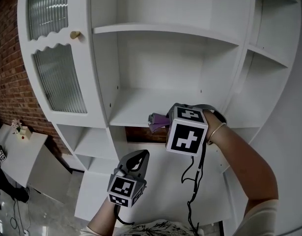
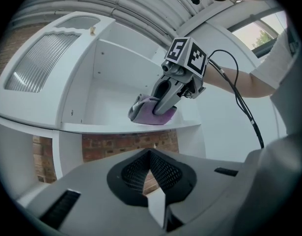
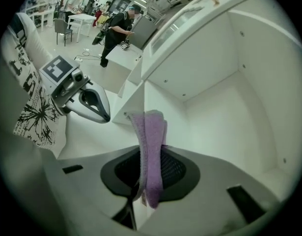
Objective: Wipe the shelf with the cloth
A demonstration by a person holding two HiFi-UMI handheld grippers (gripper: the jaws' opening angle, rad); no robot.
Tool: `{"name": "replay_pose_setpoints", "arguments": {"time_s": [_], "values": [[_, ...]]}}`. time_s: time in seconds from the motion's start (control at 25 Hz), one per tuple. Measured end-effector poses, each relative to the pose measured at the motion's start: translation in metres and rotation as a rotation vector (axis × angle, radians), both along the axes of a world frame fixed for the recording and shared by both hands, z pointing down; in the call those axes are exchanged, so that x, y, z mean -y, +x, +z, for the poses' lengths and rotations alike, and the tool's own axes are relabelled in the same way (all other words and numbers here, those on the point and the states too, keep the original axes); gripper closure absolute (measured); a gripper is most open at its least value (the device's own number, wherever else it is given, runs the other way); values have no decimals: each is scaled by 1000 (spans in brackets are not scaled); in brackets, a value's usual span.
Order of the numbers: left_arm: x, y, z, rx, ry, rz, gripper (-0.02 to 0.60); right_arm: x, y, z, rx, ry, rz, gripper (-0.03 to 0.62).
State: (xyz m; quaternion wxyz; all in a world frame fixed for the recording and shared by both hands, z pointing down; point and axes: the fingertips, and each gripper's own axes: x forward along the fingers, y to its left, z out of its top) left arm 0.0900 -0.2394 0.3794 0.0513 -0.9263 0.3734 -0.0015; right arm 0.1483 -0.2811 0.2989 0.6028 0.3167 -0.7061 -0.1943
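1. Right gripper clenches the purple cloth at the shelf's front edge, seemingly touching it.
2. Bare shelf extends toward 11 o'clock.
3. Left gripper hangs at 7 o'clock, jaws pressed together, empty.

Setting: open lab or workshop hall, dressed with home furniture. White shelf unit standing against a brick wall, ribbed-glass door hanging at its left. Behind, people standing among white tables and chairs; cables trailing across the floor.
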Motion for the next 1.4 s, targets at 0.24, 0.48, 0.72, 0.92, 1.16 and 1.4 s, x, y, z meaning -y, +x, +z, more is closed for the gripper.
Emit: {"name": "replay_pose_setpoints", "arguments": {"time_s": [0.24,0.48,0.72,0.92,1.16,1.4], "values": [[-1,9,4,-5,-29,33,575,31,29,-40,-47,203,45,514],[1,7,16,15,-48,47,575,91,77,-48,-156,299,169,514],[21,-11,24,18,-57,12,575,143,110,-33,-238,326,248,514],[39,-23,37,25,-98,-5,575,179,134,-22,-329,335,289,514],[58,-25,46,17,-112,-13,575,203,155,-4,-367,281,330,514],[62,-22,51,18,-128,-10,575,196,152,13,-368,184,340,514]]}}
